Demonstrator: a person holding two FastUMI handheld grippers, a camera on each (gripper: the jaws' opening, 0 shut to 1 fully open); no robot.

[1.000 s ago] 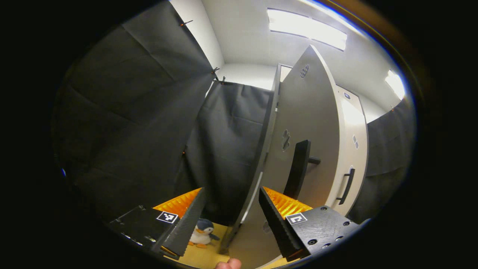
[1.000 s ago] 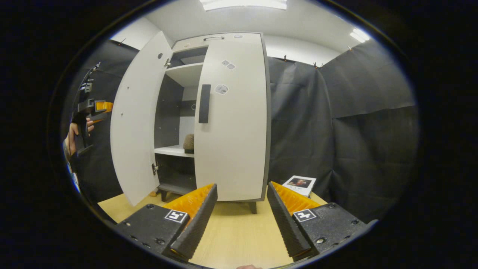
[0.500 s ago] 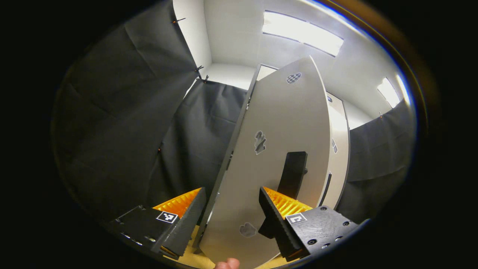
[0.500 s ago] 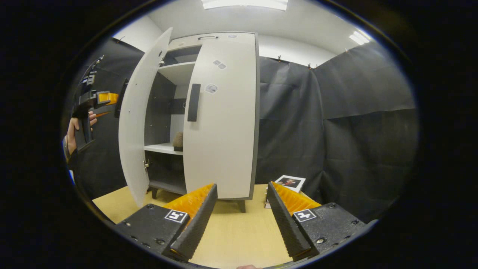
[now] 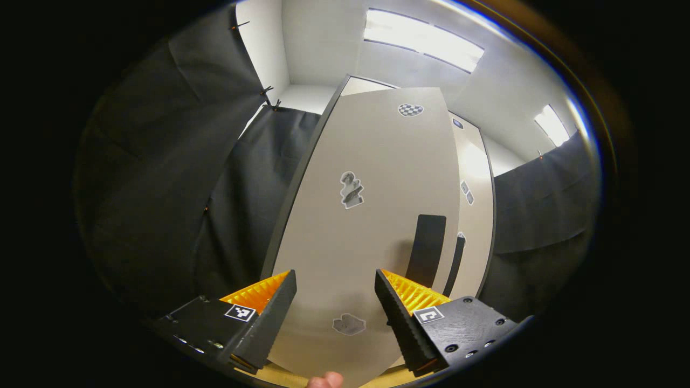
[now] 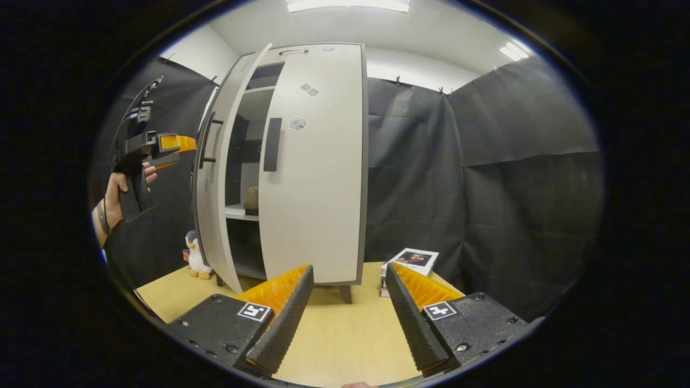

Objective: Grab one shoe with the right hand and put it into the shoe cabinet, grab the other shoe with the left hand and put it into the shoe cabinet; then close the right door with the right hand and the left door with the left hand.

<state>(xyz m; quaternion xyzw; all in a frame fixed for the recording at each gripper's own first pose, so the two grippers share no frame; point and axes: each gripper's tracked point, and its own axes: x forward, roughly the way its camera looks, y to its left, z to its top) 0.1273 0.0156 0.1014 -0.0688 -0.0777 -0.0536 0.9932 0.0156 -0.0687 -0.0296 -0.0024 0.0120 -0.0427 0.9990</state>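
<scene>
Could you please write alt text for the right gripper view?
A tall cabinet stands on a wooden floor, right door shut, left door ajar. The left gripper is beside the left door; the open right gripper hangs in front.

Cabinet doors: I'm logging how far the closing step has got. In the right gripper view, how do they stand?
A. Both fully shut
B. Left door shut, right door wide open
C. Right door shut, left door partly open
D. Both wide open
C: the right door lies flush with the cabinet, while the left door stands ajar, leaving a gap through which a shelf shows.
</scene>
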